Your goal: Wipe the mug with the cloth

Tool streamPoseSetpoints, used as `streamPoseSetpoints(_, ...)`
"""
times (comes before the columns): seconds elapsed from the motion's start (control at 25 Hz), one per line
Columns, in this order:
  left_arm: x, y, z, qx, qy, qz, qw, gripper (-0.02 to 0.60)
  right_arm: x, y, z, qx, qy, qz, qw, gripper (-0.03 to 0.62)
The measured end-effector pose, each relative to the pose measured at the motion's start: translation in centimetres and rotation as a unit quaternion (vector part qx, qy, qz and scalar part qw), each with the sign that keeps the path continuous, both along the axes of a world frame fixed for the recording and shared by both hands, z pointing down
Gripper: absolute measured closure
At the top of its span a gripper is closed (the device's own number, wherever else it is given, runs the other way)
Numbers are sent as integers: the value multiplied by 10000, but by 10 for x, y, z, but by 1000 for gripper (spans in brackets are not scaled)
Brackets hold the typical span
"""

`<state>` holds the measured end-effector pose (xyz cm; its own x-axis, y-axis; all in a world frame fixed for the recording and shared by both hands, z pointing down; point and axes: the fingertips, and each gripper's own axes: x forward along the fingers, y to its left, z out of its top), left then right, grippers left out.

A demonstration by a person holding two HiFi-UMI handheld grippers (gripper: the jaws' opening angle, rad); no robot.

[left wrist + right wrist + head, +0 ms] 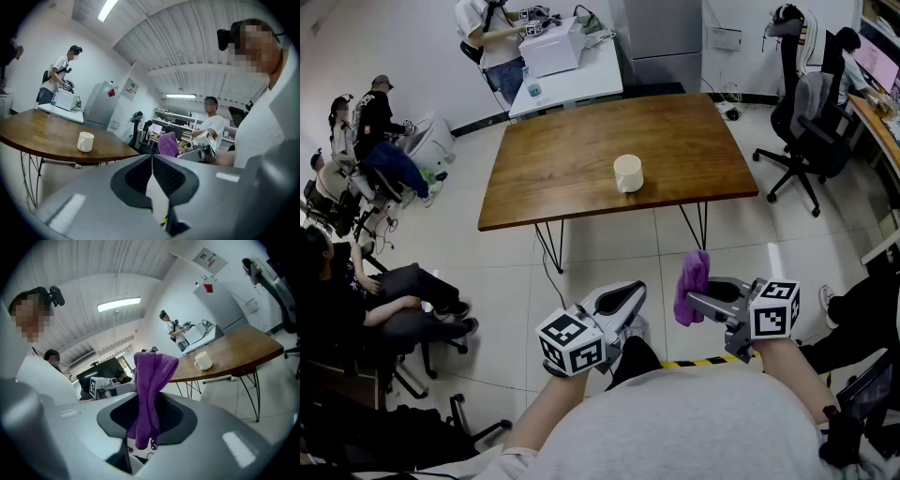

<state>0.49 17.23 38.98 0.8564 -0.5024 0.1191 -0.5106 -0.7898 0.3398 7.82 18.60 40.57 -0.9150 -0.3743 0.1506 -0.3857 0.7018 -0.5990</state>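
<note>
Near the middle of the brown wooden table [534, 178], a cream mug [628, 173] stands upright and alone, with nothing touching it. Both grippers are held off the table's near edge, above the tiled floor [609, 253], well apart from the mug. The left gripper [633, 292] is on the left and points roughly level toward the table; in the left gripper view its fingers [173, 176] are pressed together with nothing between them. The right gripper [694, 302] is just beside it, turned inward toward the left one. Its fingers [177, 420] are clamped on a purple cloth [692, 284], pinched partway along its length: a thick fold stands up above the fingers and a shorter end hangs below them. In the right gripper view the cloth [150, 394] fills the gap between the pads. Behind the wooden table is a white table [572, 84] where a person [492, 37] stands, a black office chair [806, 122] sits at the right, and other people are seated along the left wall
</note>
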Motion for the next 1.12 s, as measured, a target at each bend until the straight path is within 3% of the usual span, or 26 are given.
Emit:
streamPoseSetpoints(0.16, -27, -75, -2, 71, -26, -102, 9999, 558, -17, -74, 0, -13, -50, 112, 9999, 485)
streamPoseSetpoints(0.56, -81, -249, 27, -201, -290, 21, 9994, 452, -63, -232, 3, -342, 28, 532, 9980, 485)
streamPoseSetpoints(0.8, -80, -320, 67, -490, -638, 194, 9966, 446, -64, -301, 9, -541, 16, 956, 9939, 485)
streamPoseSetpoints(0.92, -71, -338, 96, -737, -870, 279, 9931, 409, -52, -320, 24, -830, -94, 1274, 9883, 485)
streamPoseSetpoints(1.12, -48, -368, 135, -1022, -1226, 260, 9868, 379, -35, -346, 51, -1239, -249, 1352, 9827, 485)
